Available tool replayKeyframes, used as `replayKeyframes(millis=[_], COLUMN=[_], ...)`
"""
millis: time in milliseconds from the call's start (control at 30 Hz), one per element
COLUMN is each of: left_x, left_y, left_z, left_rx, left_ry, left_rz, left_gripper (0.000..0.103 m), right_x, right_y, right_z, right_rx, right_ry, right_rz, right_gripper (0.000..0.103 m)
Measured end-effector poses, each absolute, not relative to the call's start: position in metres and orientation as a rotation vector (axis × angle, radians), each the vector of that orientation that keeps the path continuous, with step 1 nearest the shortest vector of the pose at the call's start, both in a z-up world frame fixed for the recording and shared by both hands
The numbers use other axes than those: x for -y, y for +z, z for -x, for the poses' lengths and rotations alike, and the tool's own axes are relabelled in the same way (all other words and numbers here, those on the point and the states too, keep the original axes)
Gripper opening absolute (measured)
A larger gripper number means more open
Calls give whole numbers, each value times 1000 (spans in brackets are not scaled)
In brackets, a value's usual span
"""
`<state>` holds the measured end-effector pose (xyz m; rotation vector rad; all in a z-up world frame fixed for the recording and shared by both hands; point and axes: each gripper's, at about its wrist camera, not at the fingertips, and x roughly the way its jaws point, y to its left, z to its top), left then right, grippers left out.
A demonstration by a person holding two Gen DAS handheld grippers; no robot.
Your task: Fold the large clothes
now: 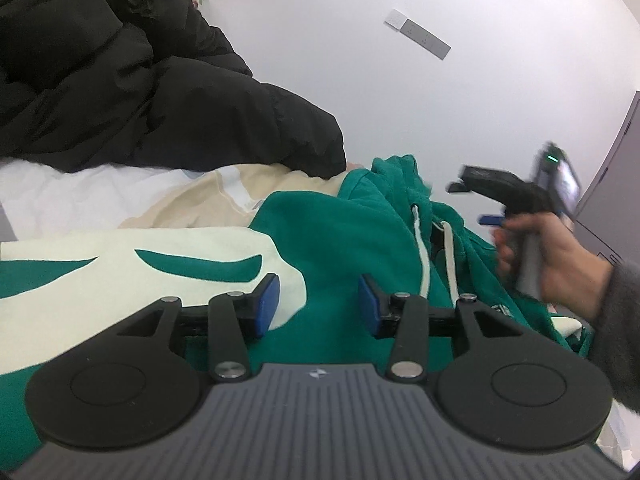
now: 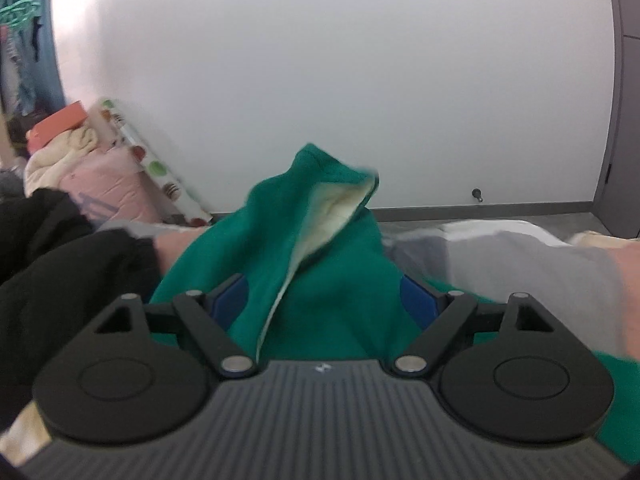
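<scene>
A green hoodie [image 1: 332, 232] with a big cream graphic and white drawstrings [image 1: 422, 248] lies spread on a white sheet [image 1: 60, 196]. My left gripper [image 1: 319, 306] hovers low over its chest, open, with only flat cloth under the blue pads. A hand holds my right gripper [image 1: 472, 204] blurred at the hood side. In the right wrist view the right gripper [image 2: 324, 300] is open wide. The green hood [image 2: 320, 216], cream-lined, stands bunched between its fingers, and the pads do not press on it.
A black puffer jacket [image 1: 132, 80] is heaped at the back left, and a beige garment [image 1: 224, 200] lies beside the hoodie. A white wall with sockets [image 1: 424, 40] is close behind. A pink bundle [image 2: 108, 184] sits by the wall, with a grey door [image 2: 624, 120] at right.
</scene>
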<state>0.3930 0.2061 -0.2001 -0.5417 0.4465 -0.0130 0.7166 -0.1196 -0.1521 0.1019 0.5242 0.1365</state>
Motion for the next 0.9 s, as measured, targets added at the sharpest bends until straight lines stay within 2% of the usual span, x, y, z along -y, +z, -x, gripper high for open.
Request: replayKeyframes(millis=[133,433,633,833,900], left_x=[-205,-202,-212,-224,-225], left_y=[-187,-166,-165,-171,-173], left_z=[-377,-341,-317,-288,-275], left_rx=[-433,-452,-524,-598,-608], left_ry=[0,80,160,232,238], left_rz=[544,547,616,724,741], left_gripper=[55,57,57,57,58], right_x=[151,242,304,327,331], right_y=[-140,-153,-186,-216,-219], right_z=[-651,-536,-498,-505,-509], right_rx=[-522,-532,-582,-744,-744], right_ry=[174,119,49,-19,-20], right_rz=[-110,-124,-163,-155,-160], right_gripper=[84,84,84,83,83])
